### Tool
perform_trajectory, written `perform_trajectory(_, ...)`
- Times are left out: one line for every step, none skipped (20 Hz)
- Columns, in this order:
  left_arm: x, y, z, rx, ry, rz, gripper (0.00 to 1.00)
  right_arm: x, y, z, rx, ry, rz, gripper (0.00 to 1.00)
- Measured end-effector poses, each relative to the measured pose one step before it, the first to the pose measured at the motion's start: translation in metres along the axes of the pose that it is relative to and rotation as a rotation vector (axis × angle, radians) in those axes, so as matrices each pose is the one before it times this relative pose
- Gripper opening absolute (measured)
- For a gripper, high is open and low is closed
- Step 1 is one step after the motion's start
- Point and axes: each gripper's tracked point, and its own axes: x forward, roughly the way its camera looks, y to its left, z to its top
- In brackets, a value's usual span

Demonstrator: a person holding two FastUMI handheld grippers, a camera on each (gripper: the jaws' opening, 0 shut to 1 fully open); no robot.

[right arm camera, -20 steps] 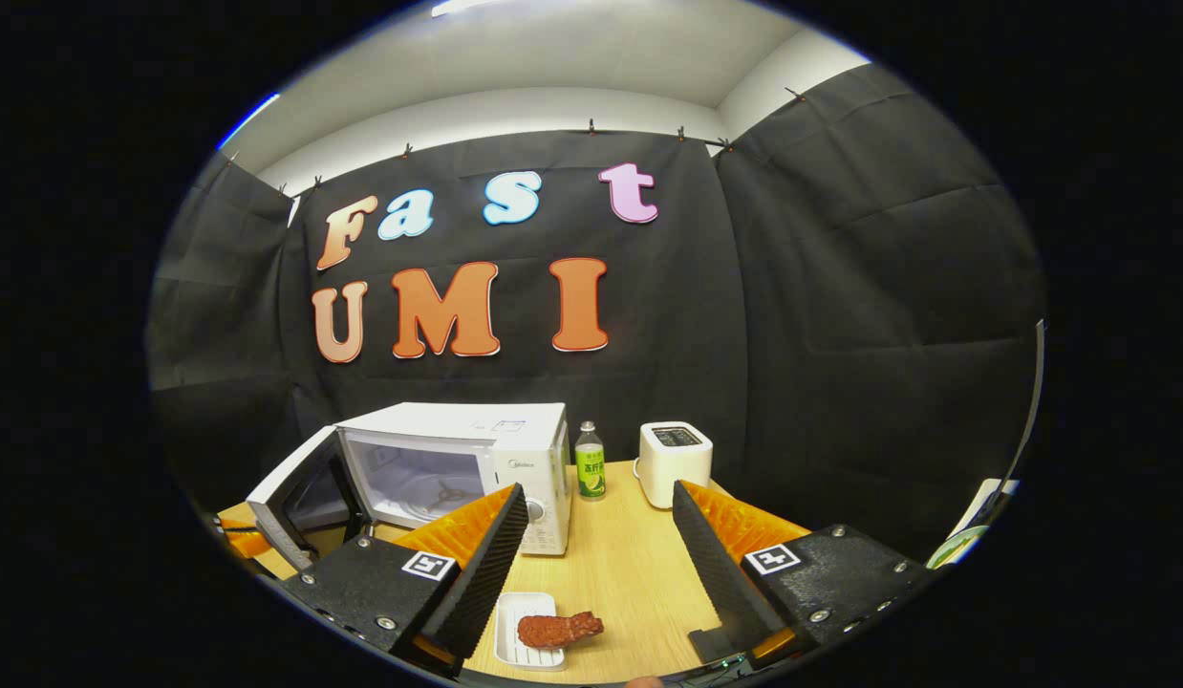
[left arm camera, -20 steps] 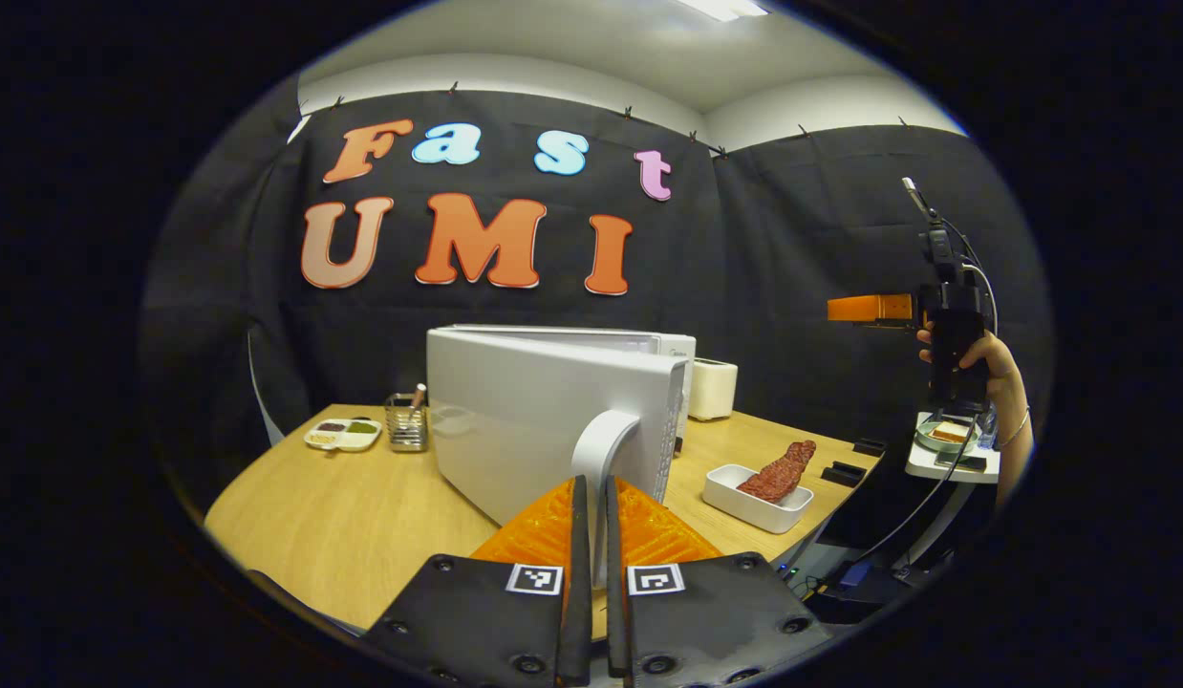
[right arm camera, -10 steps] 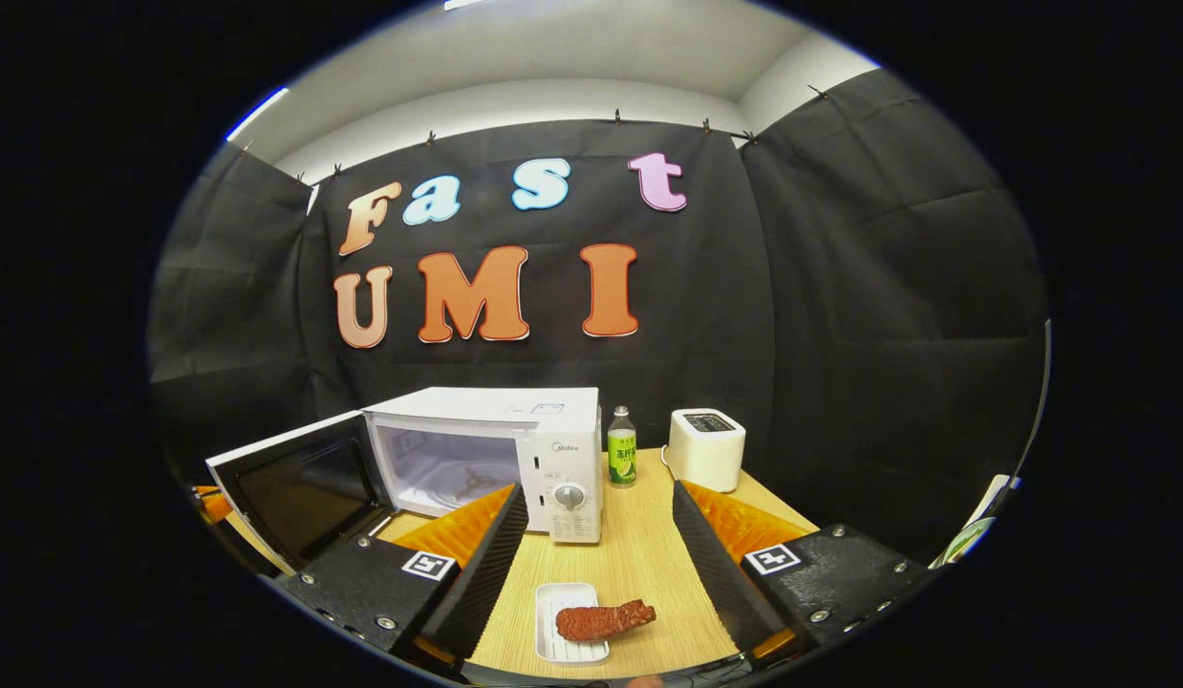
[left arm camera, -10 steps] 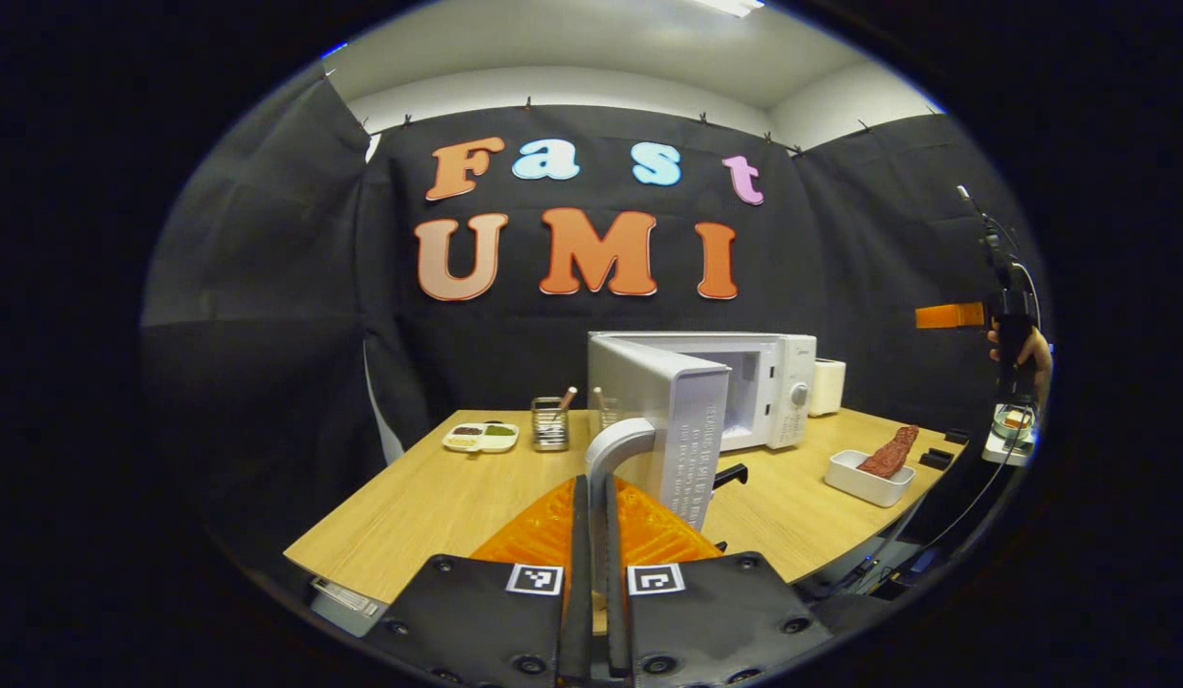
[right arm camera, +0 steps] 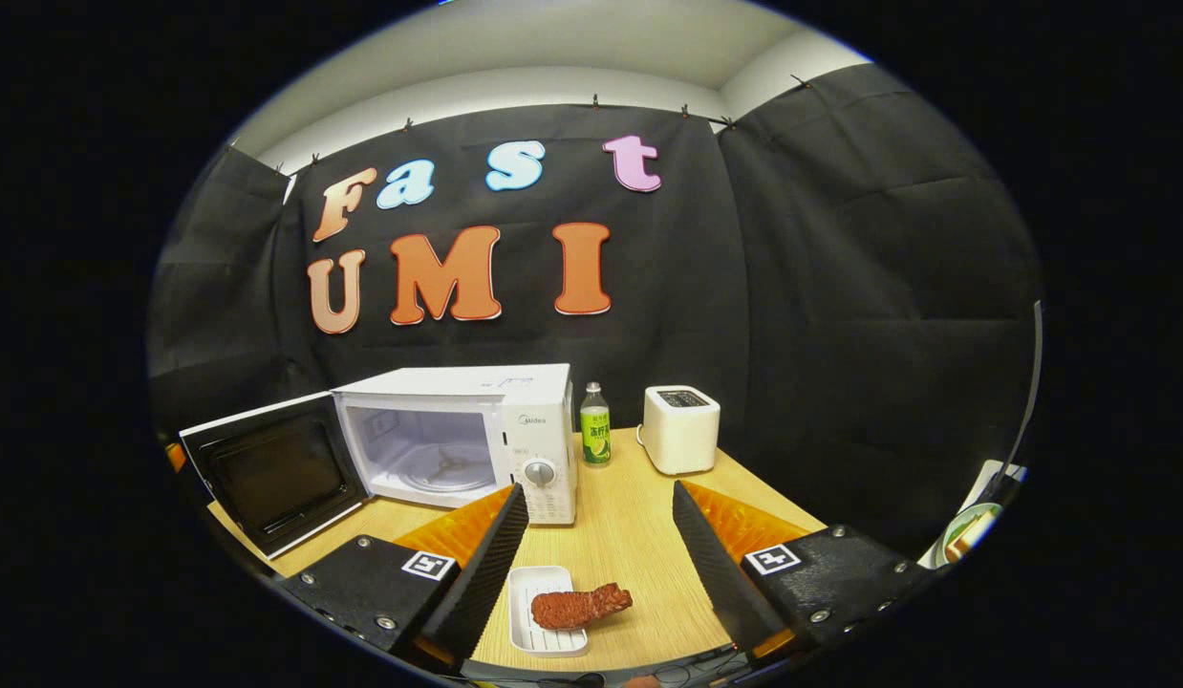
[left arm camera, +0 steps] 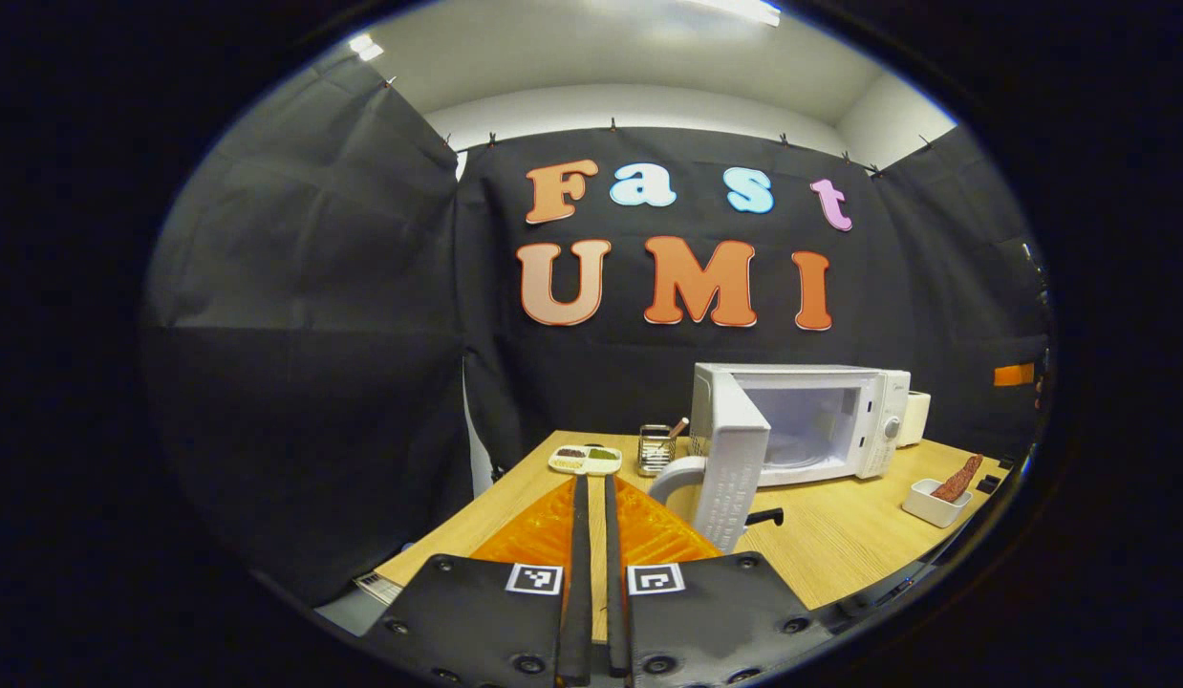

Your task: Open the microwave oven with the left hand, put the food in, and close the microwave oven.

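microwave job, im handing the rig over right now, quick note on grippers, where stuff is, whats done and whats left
Left gripper: fingers close together, nothing between them; the door handle sits just to their right, not gripped.
Right gripper: open, empty, above the white tray near the table's front edge.
Microwave: door swung wide open, cavity empty.
Food: reddish piece, lying across the tray, overhanging its right rim.
Done: door opened.
Left: pick up the food, probably with the right gripper, set it in the cavity, then close the door.
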Motion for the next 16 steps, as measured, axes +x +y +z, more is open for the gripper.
perform_trajectory(-0.006, 0.00365, 0.01102, 0.00441, -0.01202, 0.01315, 0.29, 0.00265, -0.00159, -0.00863, 0.01488, 0.01841, -0.00509, 0.94)
perform_trajectory(-0.00115, 0.00378, 0.00743, 0.00306, -0.01017, 0.01548, 0.4, 0.00314, 0.00027, -0.01037, 0.01438, 0.02039, -0.00245, 0.94)
perform_trajectory(-0.00304, -0.00053, 0.00211, 0.00089, -0.00266, 0.00639, 0.55, 0.00354, 0.00013, -0.00905, 0.01435, 0.01748, 0.00028, 0.94)
perform_trajectory(-0.00059, -0.00193, 0.00211, -0.00069, 0.00677, -0.00155, 0.71, 0.00195, -0.00049, -0.00886, 0.01743, 0.01573, -0.00143, 0.95)
perform_trajectory(-0.00095, -0.00281, 0.002, -0.00841, 0.00539, -0.00575, 0.86, 0.003, -0.00014, -0.00933, 0.0194, 0.01679, -0.00035, 0.94)
perform_trajectory(0.00141, -0.00245, 0.0003, -0.01327, 0.00601, -0.00602, 0.86, 0.00481, -0.00131, -0.00991, 0.02132, 0.01853, -0.00117, 0.95)
perform_trajectory(0.00087, -0.00232, -0.00025, -0.01369, 0.0057, -0.00335, 0.9, 0.00374, -0.00156, -0.00879, 0.02381, 0.01848, -0.00165, 0.95)
perform_trajectory(0.00252, -0.0002, 0.00039, -0.01189, 0.0061, 0.00105, 0.9, 0.00384, -0.00077, -0.00771, 0.02559, 0.01496, -0.0026, 0.95)
perform_trajectory(0.00269, 0.00192, -0.00021, -0.01051, 0.00402, 0.00269, 0.92, 0.00405, -0.0024, -0.00701, 0.02743, 0.01311, -0.00467, 0.95)
perform_trajectory(0.00279, 0.00201, 0.00095, -0.01126, 0.00057, 0.00317, 0.92, 0.00401, -0.00309, -0.00749, 0.02701, 0.01395, -0.00431, 0.95)
perform_trajectory(0.00189, 0.00195, 0.00239, -0.00659, -0.00134, 0.00553, 0.95, 0.0034, -0.00329, -0.00697, 0.02579, 0.01449, -0.00548, 0.95)
perform_trajectory(0.00263, 0.00316, 0.00143, -0.00171, -0.00297, 0.0064, 0.99, 0.00355, -0.00329, -0.00674, 0.02653, 0.01501, -0.00529, 0.95)
perform_trajectory(0.00268, 0.00214, 0.00216, 0.00071, -0.00128, 0.00629, 0.99, 0.00368, -0.00295, -0.00688, 0.02827, 0.01527, -0.00172, 0.95)
perform_trajectory(0.00318, 0.00262, 0.00124, 0.00103, 0.00161, 0.00408, 0.98, 0.0019, -0.00035, -0.00725, 0.03077, 0.01733, 0.00849, 0.95)
perform_trajectory(0.00189, 0.00062, 0.00327, -0.00078, 0.00012, 0.00165, 0.99, 0.00251, 0.00327, -0.00542, 0.03663, 0.01691, 0.01471, 0.94)
perform_trajectory(0.00301, 0.00136, 0.0028, -0.00552, -0.0024, -0.00026, 0.99, 0.00199, 0.00234, -0.00616, 0.03763, 0.02027, 0.01955, 0.93)
